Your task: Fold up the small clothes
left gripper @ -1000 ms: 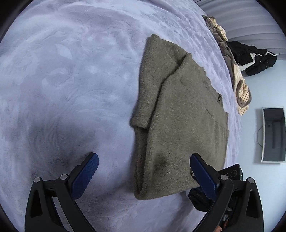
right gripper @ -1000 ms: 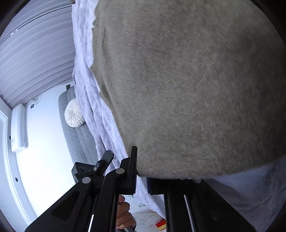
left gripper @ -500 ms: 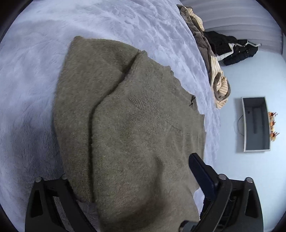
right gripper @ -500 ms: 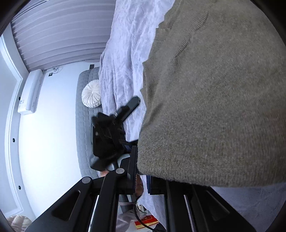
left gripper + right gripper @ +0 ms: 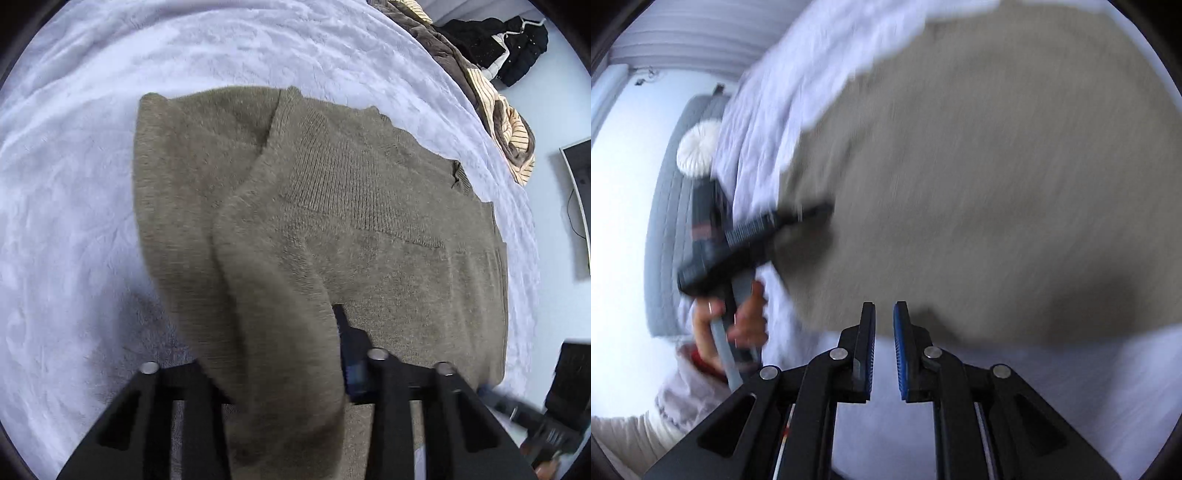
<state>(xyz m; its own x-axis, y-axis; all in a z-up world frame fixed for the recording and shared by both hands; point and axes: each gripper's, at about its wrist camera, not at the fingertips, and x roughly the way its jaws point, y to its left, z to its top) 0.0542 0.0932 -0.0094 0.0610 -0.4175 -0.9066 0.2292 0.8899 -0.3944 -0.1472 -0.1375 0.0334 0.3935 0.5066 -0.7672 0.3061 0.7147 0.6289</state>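
Observation:
An olive-brown knit sweater (image 5: 351,221) lies partly folded on a pale lilac fleece blanket (image 5: 74,184). My left gripper (image 5: 280,354) is shut on a raised fold of the sweater's near edge; the cloth drapes over its fingers and hides the left one. In the right wrist view the sweater (image 5: 979,166) lies blurred ahead. My right gripper (image 5: 884,332) is empty, its blue pads a narrow gap apart, just off the sweater's near edge. The left gripper (image 5: 798,218) shows there at the sweater's left edge, held by a hand.
A heap of brown, striped and black clothes (image 5: 491,74) lies at the blanket's far right edge. A dark screen (image 5: 580,199) hangs on the right wall. A grey padded headboard and a round white cushion (image 5: 698,147) stand beyond the bed.
My left gripper moved onto the sweater and closed on its near edge, lifting a fold. My right gripper let go of the sweater's edge and drew back, jaws slightly apart.

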